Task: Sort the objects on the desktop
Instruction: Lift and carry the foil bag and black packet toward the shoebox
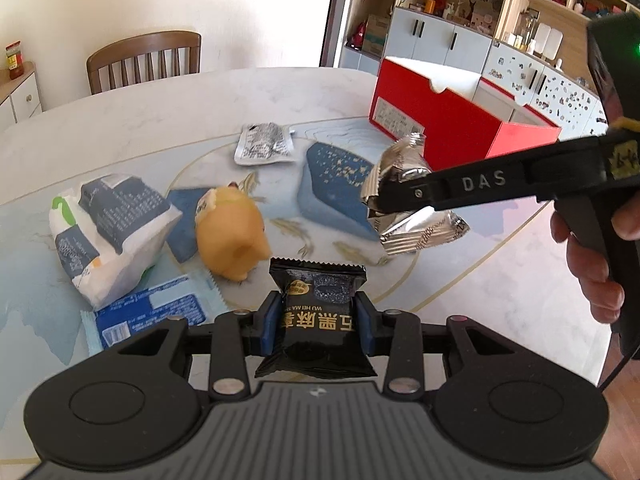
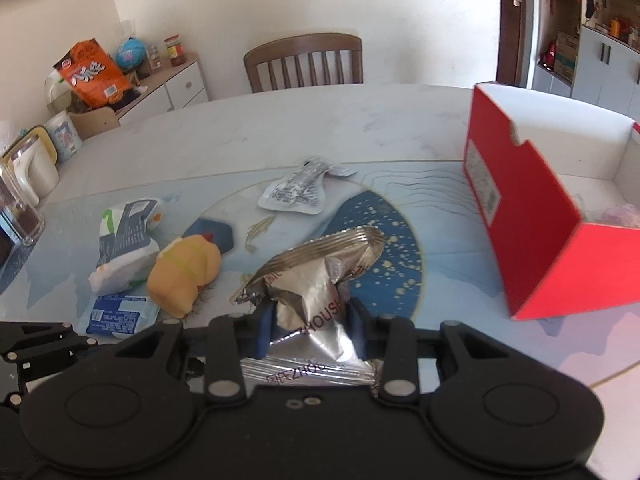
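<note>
Left claw (image 1: 319,318) clamps black packet (image 1: 320,316); right claw (image 2: 310,320) clamps foil packet (image 2: 316,280), whose slick crinkled film could slip before reaching the box (image 2: 532,248).

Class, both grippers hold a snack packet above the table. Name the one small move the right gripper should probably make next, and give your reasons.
Probably carry the silver packet right, over the open red box, then release. The right gripper is shut on it, lifted off the table, and the box stands open just to its right.

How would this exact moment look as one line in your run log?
left gripper: shut on black snack packet | right gripper: shut on silver foil packet | red box: open
</note>
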A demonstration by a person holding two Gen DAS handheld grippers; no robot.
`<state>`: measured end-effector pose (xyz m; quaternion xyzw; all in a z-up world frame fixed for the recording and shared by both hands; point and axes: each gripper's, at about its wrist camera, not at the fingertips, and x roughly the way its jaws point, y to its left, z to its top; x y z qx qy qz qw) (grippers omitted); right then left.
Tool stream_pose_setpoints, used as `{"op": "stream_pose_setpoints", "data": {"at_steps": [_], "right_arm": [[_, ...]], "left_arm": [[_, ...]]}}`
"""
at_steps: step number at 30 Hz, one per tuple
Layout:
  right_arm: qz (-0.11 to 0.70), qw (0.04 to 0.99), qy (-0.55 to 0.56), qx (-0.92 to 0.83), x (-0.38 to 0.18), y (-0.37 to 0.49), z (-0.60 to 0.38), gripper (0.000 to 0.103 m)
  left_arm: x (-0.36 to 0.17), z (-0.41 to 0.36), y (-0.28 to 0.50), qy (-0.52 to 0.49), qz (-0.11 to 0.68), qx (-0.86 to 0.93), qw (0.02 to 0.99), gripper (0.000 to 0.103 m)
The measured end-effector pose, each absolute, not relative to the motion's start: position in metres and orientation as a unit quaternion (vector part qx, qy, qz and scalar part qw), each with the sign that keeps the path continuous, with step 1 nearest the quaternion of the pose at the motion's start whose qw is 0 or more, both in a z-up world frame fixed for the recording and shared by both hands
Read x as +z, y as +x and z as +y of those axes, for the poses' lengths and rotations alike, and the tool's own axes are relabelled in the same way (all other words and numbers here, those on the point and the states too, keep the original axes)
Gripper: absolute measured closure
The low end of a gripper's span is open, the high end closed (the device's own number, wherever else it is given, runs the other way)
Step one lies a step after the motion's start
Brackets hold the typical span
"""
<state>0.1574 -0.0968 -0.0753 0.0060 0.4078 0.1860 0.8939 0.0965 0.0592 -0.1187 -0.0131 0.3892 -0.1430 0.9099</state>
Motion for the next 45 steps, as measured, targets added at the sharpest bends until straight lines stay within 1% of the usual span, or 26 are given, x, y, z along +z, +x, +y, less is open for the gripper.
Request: {"op": "stream_pose_setpoints", "data": {"at_steps": [15, 34, 45], "right_arm": [[0.385, 0.908, 0.030, 0.161, -0.036, 0.154, -0.144, 0.066], [0.339, 0.926, 0.048, 0.159, 0.012, 0.180, -0.221, 0.066], [0.331, 0.930, 0.049, 0.154, 0.015, 0.200, -0.263, 0.066]], "left_arm": [[-0.075, 0.024, 0.110, -0.027, 0.364, -0.157, 0.917, 0.066], [-0.022, -0.052, 0.147, -0.008, 0.315, -0.170, 0.934, 0.066], [-0.012, -0.096, 0.176, -0.002, 0.306, -0.177, 0.935, 0.066]]}}
